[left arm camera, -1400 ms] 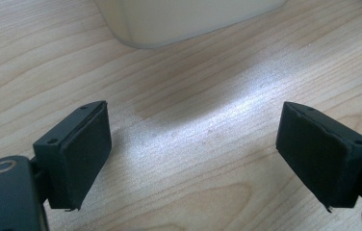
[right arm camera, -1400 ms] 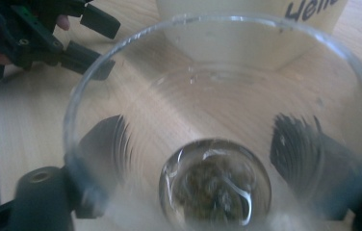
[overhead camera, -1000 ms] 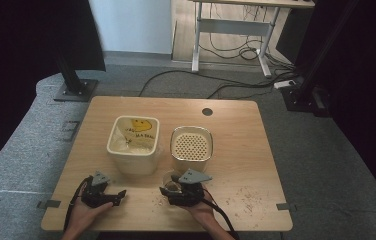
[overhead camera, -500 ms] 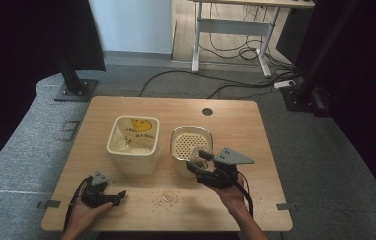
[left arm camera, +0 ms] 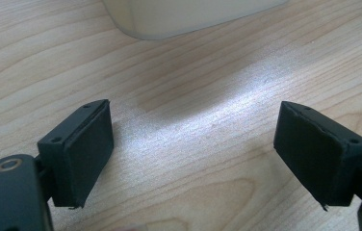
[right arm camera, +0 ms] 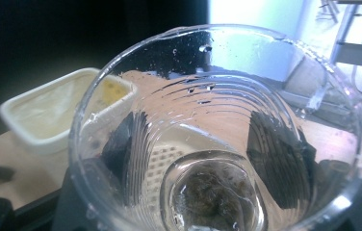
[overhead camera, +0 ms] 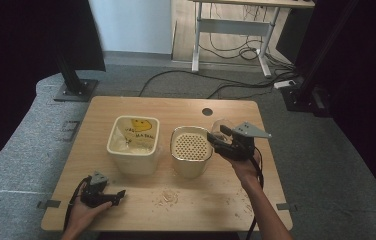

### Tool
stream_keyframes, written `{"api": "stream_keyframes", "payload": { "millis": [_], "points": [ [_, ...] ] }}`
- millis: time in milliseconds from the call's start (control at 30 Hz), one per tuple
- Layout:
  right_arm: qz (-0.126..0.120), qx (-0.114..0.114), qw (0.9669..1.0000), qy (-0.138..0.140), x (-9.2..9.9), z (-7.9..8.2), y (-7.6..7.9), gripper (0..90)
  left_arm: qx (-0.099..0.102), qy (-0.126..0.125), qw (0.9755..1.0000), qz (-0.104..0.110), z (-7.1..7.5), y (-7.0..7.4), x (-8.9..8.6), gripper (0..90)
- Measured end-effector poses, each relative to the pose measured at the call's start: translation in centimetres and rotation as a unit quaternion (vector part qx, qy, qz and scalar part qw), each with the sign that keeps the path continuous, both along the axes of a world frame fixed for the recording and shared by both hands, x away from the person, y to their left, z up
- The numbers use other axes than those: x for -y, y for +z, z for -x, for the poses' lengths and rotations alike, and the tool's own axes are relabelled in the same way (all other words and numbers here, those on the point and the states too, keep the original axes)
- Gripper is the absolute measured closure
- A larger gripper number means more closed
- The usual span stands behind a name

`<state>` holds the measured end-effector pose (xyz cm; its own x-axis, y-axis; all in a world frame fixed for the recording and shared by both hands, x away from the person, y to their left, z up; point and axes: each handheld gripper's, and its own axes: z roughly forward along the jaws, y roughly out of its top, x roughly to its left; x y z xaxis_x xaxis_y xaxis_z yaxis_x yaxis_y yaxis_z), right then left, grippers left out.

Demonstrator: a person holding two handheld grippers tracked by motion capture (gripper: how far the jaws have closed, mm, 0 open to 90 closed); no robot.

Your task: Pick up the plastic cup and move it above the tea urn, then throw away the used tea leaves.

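My right gripper (overhead camera: 220, 140) is shut on a clear plastic cup (overhead camera: 220, 128) and holds it in the air just right of the perforated cream strainer pot (overhead camera: 191, 150). In the right gripper view the cup (right arm camera: 285, 86) opens toward the camera. Both jaws show dark through its walls, and brownish grains (right arm camera: 208, 192) lie at its bottom. A cream tub (overhead camera: 132, 145) with a yellow smiley bag inside stands left of the pot. My left gripper (overhead camera: 118, 195) rests open on the wood near the front left edge. Its pads (left arm camera: 90, 149) stand wide apart over bare table.
Spilled grains (overhead camera: 168, 197) lie on the table (overhead camera: 101, 110) in front of the pot, with more specks toward the front right. A round cable hole (overhead camera: 207, 111) sits near the far edge. Dark stands and cables surround the table on the floor.
My right gripper has risen from the table's front middle and moved right and back with the cup, leaving a patch of spilled grains. The left gripper has stayed put.
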<state>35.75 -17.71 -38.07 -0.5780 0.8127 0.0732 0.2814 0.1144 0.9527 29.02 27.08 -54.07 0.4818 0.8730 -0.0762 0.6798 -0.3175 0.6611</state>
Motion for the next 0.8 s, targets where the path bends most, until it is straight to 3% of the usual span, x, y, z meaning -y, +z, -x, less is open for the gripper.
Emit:
{"api": "stream_keyframes", "payload": {
  "millis": [300,400,500,667,733,800],
  "points": [
    [0.024,0.020,0.9993,-0.024,0.4,-1.1,0.3,40.5,0.000,0.000,1.0000,0.001,-0.1,0.0,0.0,13.7],
    [0.050,0.021,0.9980,-0.032,0.2,-1.7,0.6,40.5,-0.001,-0.001,1.0000,0.003,0.0,0.0,0.0,13.8],
    [0.090,0.034,0.9947,-0.035,-0.4,-2.1,1.0,40.5,-0.001,-0.001,1.0000,0.003,0.0,0.0,-0.1,13.9],
    [0.132,0.045,0.9899,-0.029,-1.1,-2.7,1.4,40.6,-0.001,-0.002,1.0000,0.003,-0.1,0.0,-0.1,13.9],
    [0.154,0.050,0.9862,-0.035,-1.4,-2.9,1.4,40.8,-0.001,-0.002,1.0000,0.003,-0.1,0.0,-0.1,13.9],
    [0.183,0.059,0.9804,-0.044,-1.8,-3.1,1.3,40.9,-0.002,-0.003,1.0000,0.002,-0.1,0.0,-0.1,13.9]
  ]
}}
